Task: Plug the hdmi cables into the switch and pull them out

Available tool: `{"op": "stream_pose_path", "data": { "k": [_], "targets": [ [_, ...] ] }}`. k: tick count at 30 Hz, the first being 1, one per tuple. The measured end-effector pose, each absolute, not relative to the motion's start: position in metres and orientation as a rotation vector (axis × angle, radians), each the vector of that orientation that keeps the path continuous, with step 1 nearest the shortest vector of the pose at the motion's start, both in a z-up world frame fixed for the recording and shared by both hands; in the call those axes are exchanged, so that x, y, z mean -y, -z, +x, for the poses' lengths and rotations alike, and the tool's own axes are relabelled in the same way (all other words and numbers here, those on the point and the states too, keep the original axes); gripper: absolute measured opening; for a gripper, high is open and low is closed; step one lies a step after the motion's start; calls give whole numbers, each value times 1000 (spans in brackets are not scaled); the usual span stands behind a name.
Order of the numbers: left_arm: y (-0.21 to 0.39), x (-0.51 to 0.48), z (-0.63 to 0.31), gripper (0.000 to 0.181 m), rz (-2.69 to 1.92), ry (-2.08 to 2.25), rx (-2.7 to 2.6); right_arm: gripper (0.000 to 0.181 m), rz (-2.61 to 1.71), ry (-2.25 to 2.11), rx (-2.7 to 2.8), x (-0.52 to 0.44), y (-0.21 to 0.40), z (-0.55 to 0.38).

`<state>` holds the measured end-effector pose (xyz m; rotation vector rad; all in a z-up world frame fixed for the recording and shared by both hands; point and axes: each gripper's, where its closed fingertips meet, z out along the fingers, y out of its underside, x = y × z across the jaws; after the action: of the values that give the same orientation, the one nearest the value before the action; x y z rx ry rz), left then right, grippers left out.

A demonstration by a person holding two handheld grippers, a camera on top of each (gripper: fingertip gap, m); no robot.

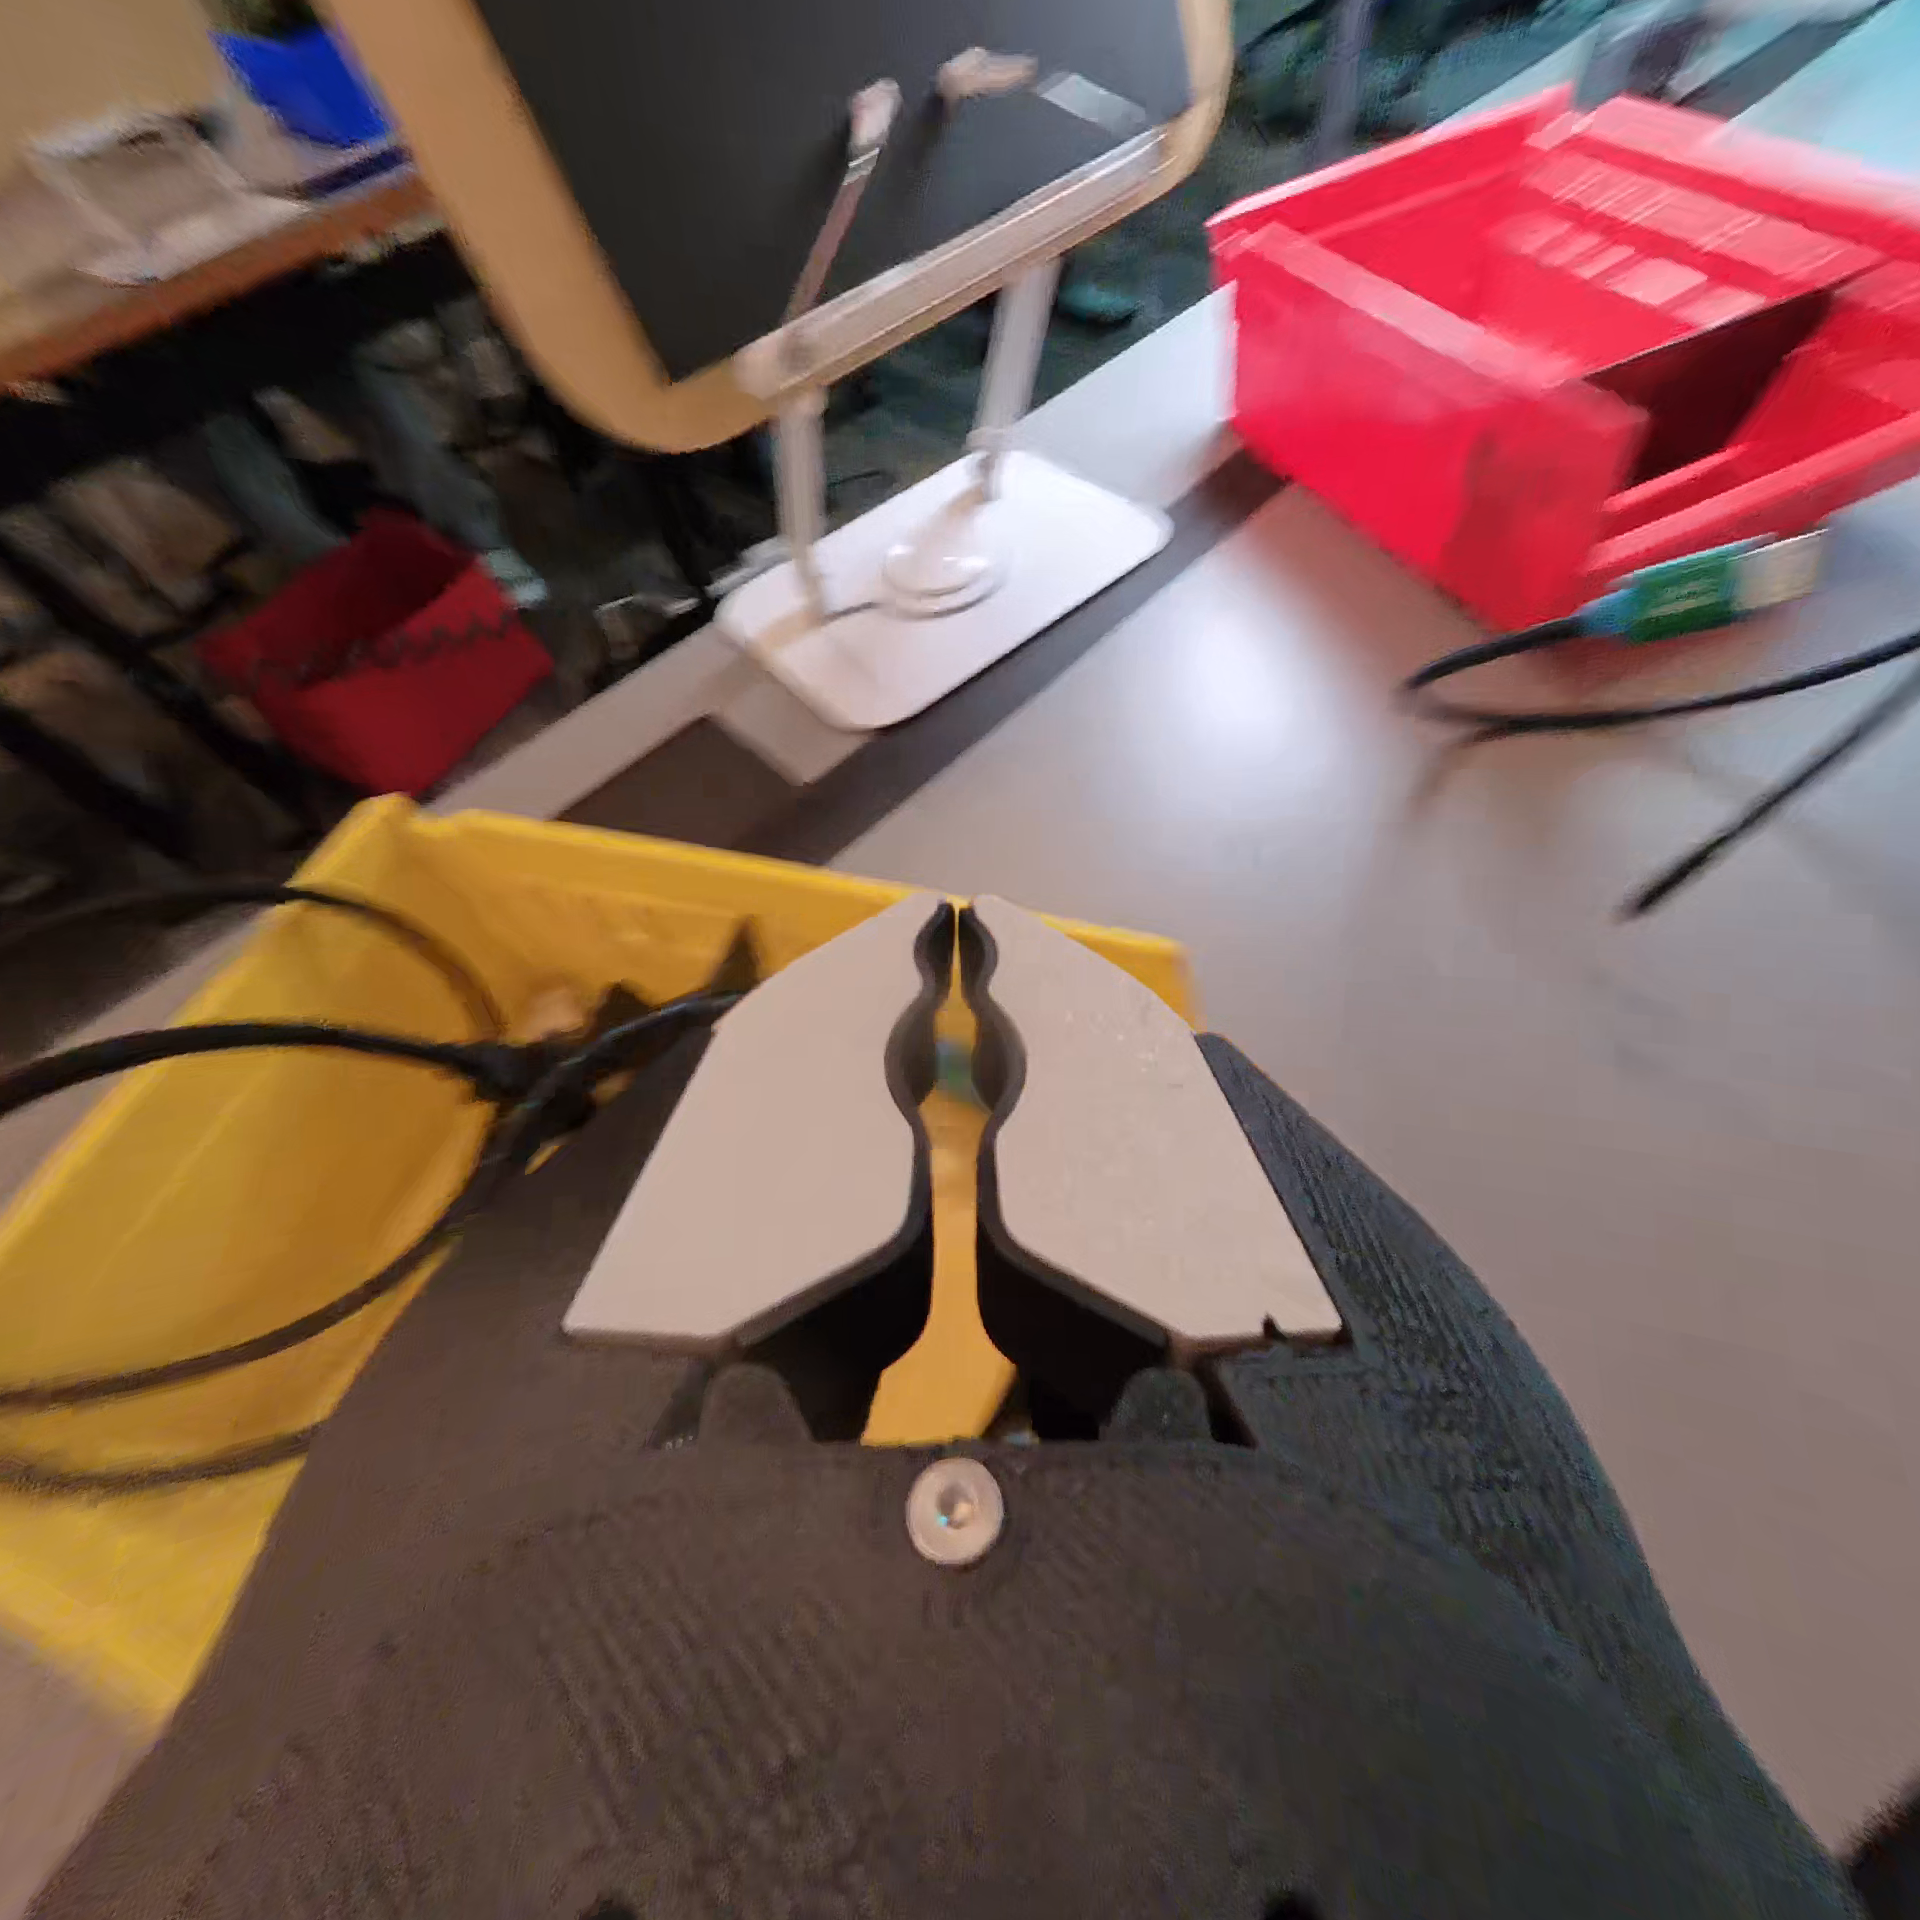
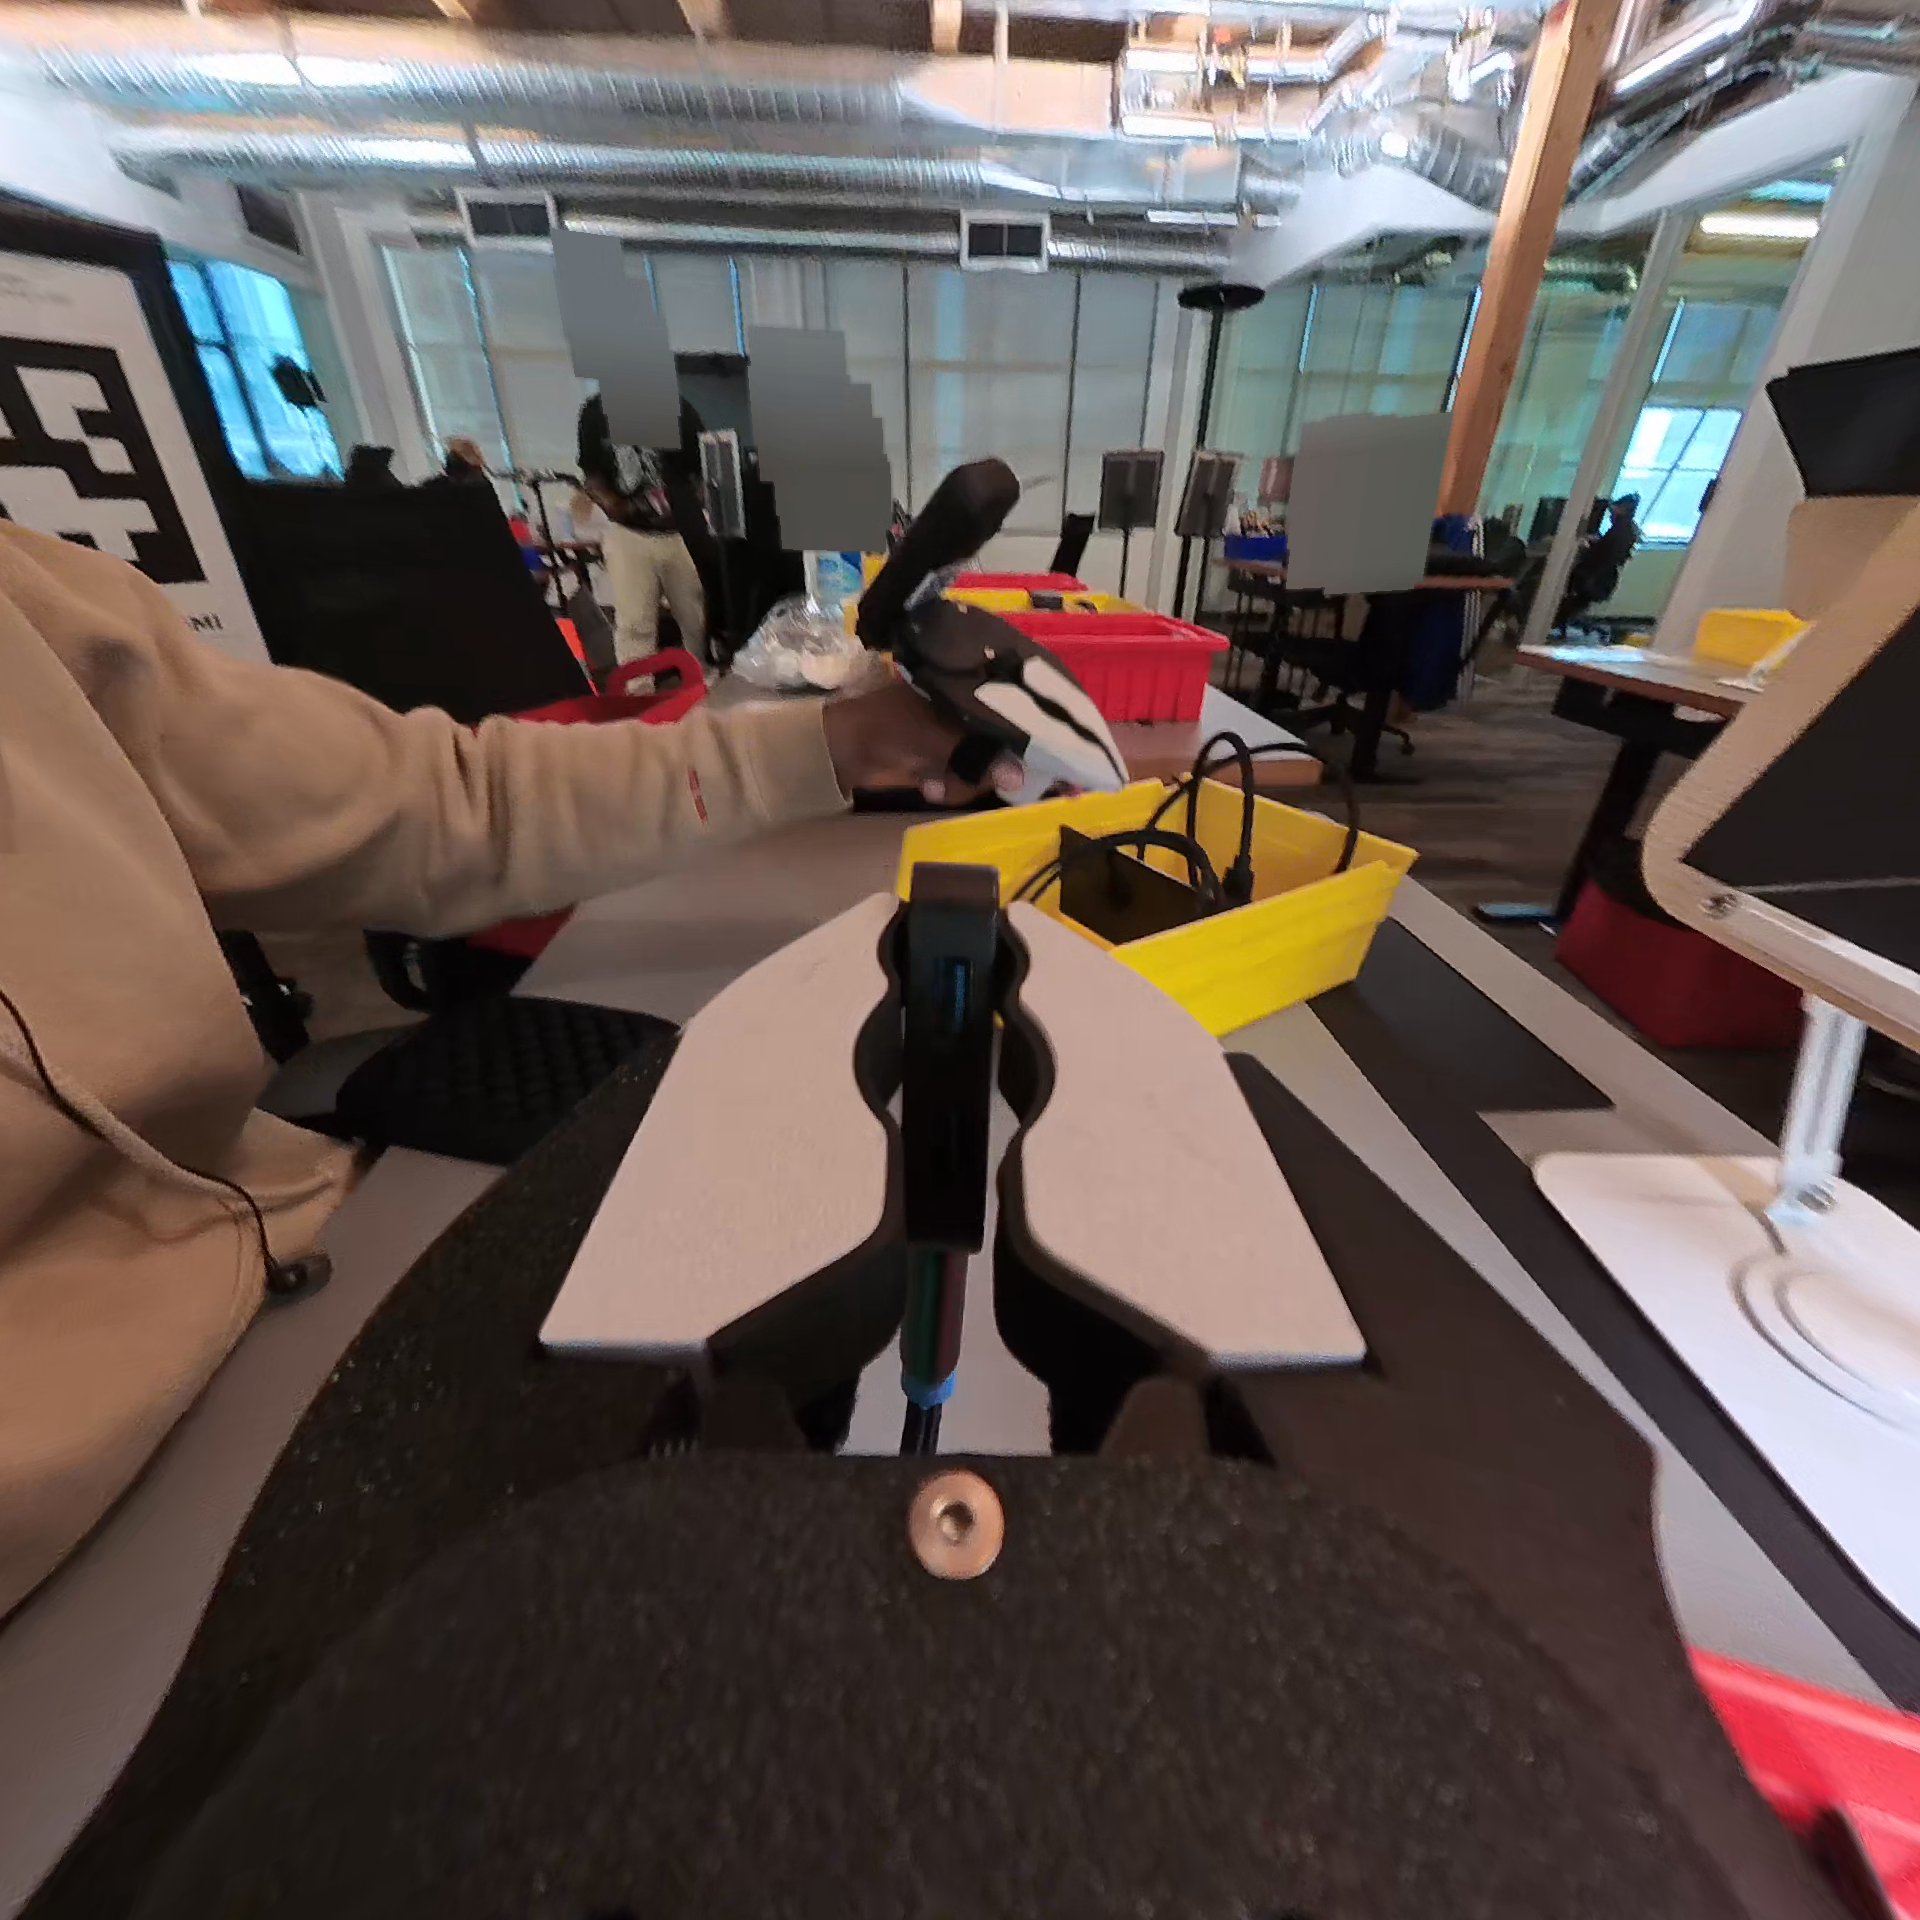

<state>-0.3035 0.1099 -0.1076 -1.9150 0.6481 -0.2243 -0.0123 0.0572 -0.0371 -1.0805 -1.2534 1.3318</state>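
In the right wrist view a yellow bin (image 2: 1278, 935) on the grey table holds the black switch box (image 2: 1127, 894), with black HDMI cables (image 2: 1236, 800) looping up from it. My right gripper (image 2: 951, 914) is shut on a black HDMI plug (image 2: 948, 1049) with a blue insert, held in the air short of the bin. My left gripper (image 2: 1081, 748), held by a hand, hovers over the bin's far left rim. In the left wrist view the left gripper (image 1: 956, 920) is shut with nothing between its tips, above the yellow bin (image 1: 208, 1195) and its black cables (image 1: 312, 1039). The switch is hidden there.
A red bin (image 1: 1558, 343) stands at the back right, with a loose black cable (image 1: 1662, 707) and a green-blue connector (image 1: 1704, 592) in front of it. A white stand base (image 1: 956, 603) holds up a dark panel. A beige sleeve (image 2: 416, 790) crosses the left side. Spacing between my two grippers at the tips: around 30 cm.
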Motion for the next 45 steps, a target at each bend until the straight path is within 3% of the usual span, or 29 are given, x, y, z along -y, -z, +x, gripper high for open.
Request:
{"op": "stream_pose_path", "data": {
  "k": [1,5,9,12,14,15,22,27,28,29,31,36,40,45],
  "targets": [
    [105,-102,-283,5,-1887,351,-663,14,-1064,-1358,1237,-56,36,-17],
    [87,-52,-179,36,-1710,839,-838,14,-987,-1503,1158,-48,31,-30],
    [81,-21,-95,54,-1573,975,-1029,13,-932,-1616,1116,-38,29,-41],
    [74,-18,-59,48,-1531,977,-1106,13,-976,-1562,1203,-31,42,-53],
    [82,-27,-50,19,-1583,860,-1176,13,-979,-1548,1222,-29,44,-56],
    [85,-29,-49,16,-1591,820,-1209,13,-988,-1541,1227,-29,44,-56],
    [115,-40,-60,14,-1799,494,-1399,16,-1223,-1051,1549,-42,86,-45],
    [136,-33,-54,15,-1843,242,-1547,40,-1361,-577,1813,-40,124,-39],
    [138,-33,-52,15,-1838,211,-1558,38,-1366,-493,1859,-40,133,-42],
    [141,-34,-52,15,-1836,177,-1568,18,-1347,-434,1895,-38,140,-45],
    [143,-36,-55,15,-1817,165,-1563,14,-1362,-404,1923,-38,146,-49],
    [80,-51,-71,36,-1667,529,-1162,13,-1285,-530,1689,-54,99,-37],
    [11,-59,-109,40,-1437,662,-813,13,-1162,-676,1391,-67,36,-11],
    [4,-64,-135,40,-1437,622,-741,14,-1088,-693,1096,-101,-27,33]
  ]
}}
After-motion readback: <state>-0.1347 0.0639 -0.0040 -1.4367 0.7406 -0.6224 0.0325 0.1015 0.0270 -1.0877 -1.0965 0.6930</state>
